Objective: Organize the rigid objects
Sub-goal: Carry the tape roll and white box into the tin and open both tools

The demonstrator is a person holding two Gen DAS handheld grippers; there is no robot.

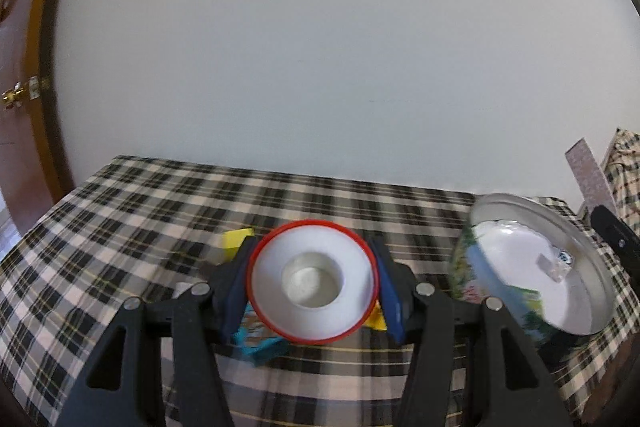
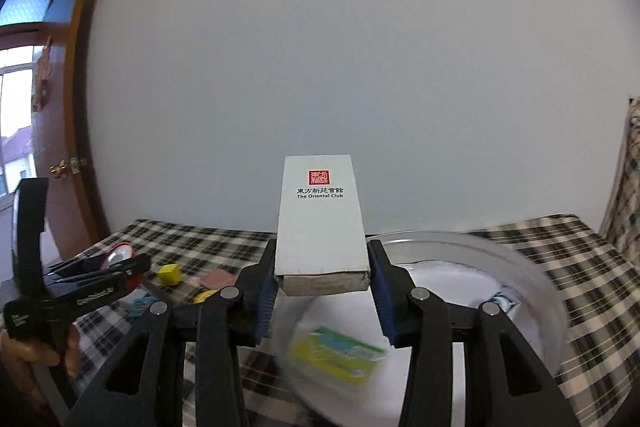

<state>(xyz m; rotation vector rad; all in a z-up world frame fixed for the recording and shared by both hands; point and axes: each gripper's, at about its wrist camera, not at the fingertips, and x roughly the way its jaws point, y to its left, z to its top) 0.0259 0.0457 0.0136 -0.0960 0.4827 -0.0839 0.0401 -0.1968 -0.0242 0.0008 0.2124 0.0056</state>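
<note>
Black linkage arms fill the foreground of both wrist views. Left gripper [image 1: 312, 283] clamped by its blue pads on a red-rimmed white lid [image 1: 312, 281], hollow side toward the lens, raised above the plaid tablecloth [image 1: 120, 211]. Right gripper [image 2: 322, 281] closed on a white carton [image 2: 322, 215] printed "The Oriental Club", gripped only near the lower end, held over the round metal tin [image 2: 532, 267] with a green packet [image 2: 336, 351] already inside. Carton long axis running up and away from the lens, printed face upward, far end tilted toward the wall. Risks, as judgement: low grip may let the carton pivot or slip between the pads; may land propped on the tin rim; round lid could rotate out. Yellow cube [image 2: 168, 274] on the cloth, well apart
</note>
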